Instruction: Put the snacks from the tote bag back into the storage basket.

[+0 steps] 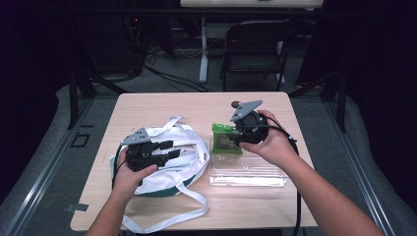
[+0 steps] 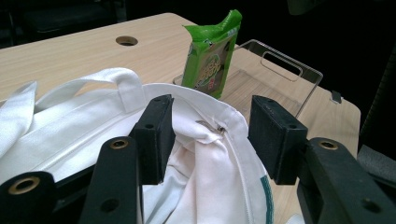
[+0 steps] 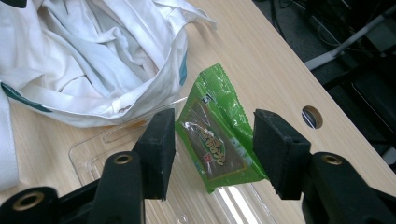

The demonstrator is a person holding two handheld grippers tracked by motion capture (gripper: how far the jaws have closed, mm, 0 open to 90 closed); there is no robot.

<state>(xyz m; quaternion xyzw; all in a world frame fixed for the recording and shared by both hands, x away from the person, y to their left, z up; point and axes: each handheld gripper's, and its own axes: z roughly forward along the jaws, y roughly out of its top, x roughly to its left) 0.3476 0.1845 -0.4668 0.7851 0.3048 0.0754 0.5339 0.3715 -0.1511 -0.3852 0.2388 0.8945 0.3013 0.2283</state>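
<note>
Here the right gripper (image 3: 212,154) has its jaws spread wide on either side of a green snack packet (image 3: 217,140), which stands tilted in a clear plastic tray (image 1: 248,174). The left gripper (image 2: 210,135) also has wide jaws, set around the zippered rim of a white tote bag (image 2: 88,116) just beside the tray. Both rest on a pale wooden counter (image 1: 162,105) with a round cable hole (image 2: 126,40). Beyond it, a black folding chair (image 1: 255,49) stands on grey floor in a dark room.
</note>
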